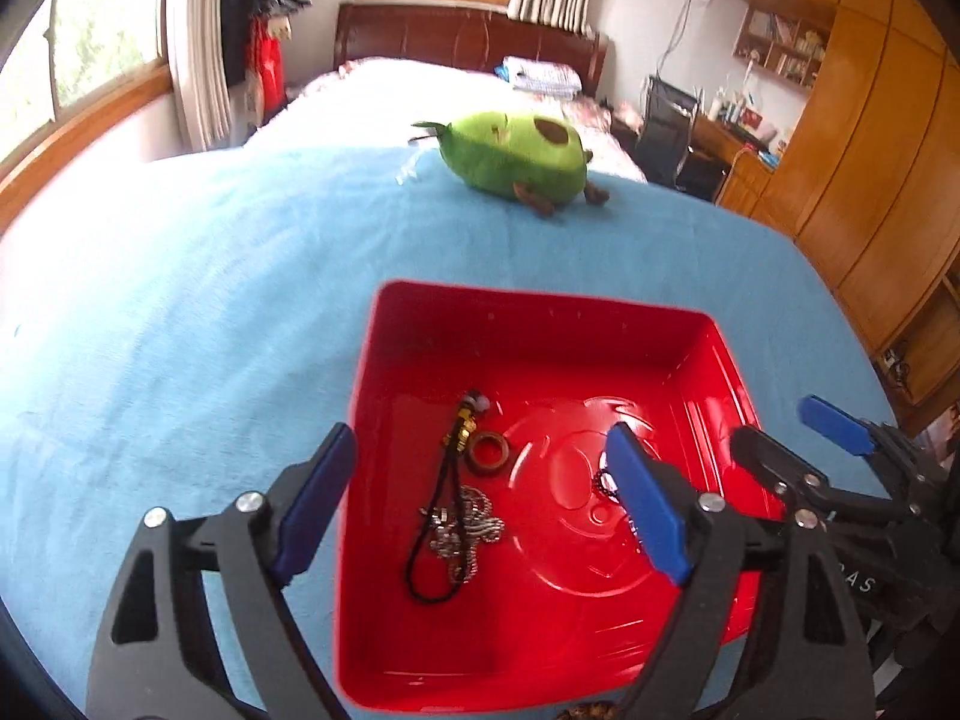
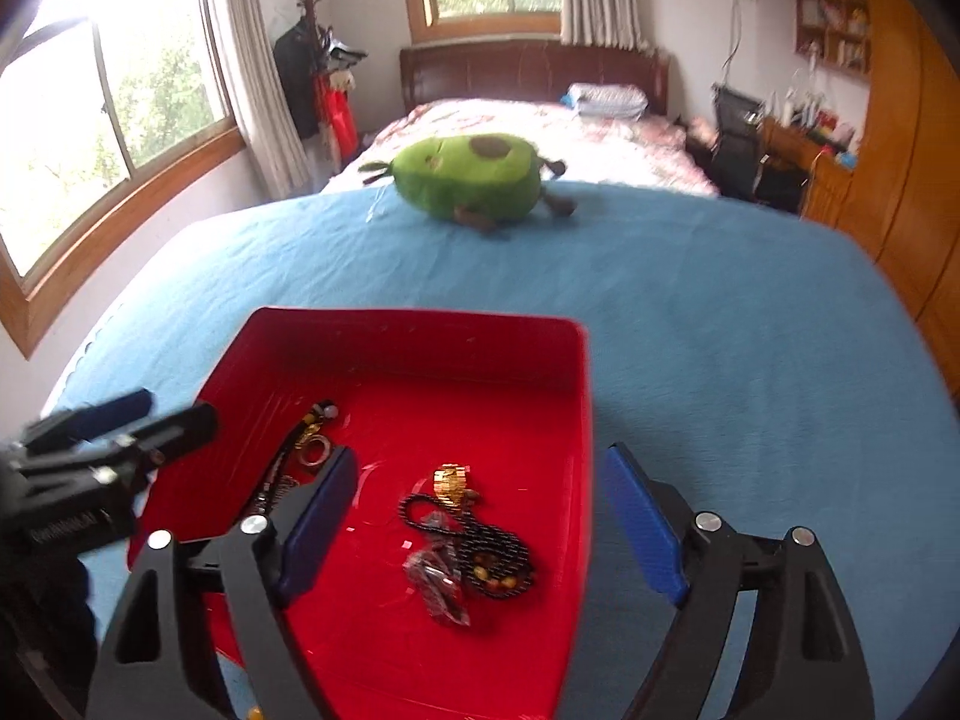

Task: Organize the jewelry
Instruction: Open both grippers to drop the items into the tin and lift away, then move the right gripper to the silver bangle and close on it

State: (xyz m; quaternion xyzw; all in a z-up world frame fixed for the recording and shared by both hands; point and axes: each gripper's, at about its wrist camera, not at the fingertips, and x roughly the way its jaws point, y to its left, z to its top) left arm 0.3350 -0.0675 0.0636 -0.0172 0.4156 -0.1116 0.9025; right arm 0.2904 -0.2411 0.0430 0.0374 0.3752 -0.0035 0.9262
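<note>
A red tray [image 1: 540, 324] [image 2: 420, 324] lies on the blue bedspread. In it are a silver chain with a black cord [image 1: 462, 531], a brown ring [image 1: 488, 453] [image 2: 316, 450], a gold bracelet [image 2: 450, 482] and a black beaded necklace with a plastic bag [image 2: 480, 558]. My left gripper [image 1: 480, 516] is open and empty, straddling the tray's left wall above the chain. My right gripper [image 2: 480, 528] is open and empty, straddling the tray's right wall above the beaded necklace. Each gripper shows in the other's view, the right one [image 1: 804, 444] at the tray's right, the left one [image 2: 132, 420] at its left.
A green avocado plush [image 1: 516, 156] [image 2: 468, 177] lies farther up the bed. The blue bedspread [image 1: 180, 330] [image 2: 750, 360] surrounds the tray. Wooden wardrobes [image 1: 870, 150] stand at the right, windows at the left and back.
</note>
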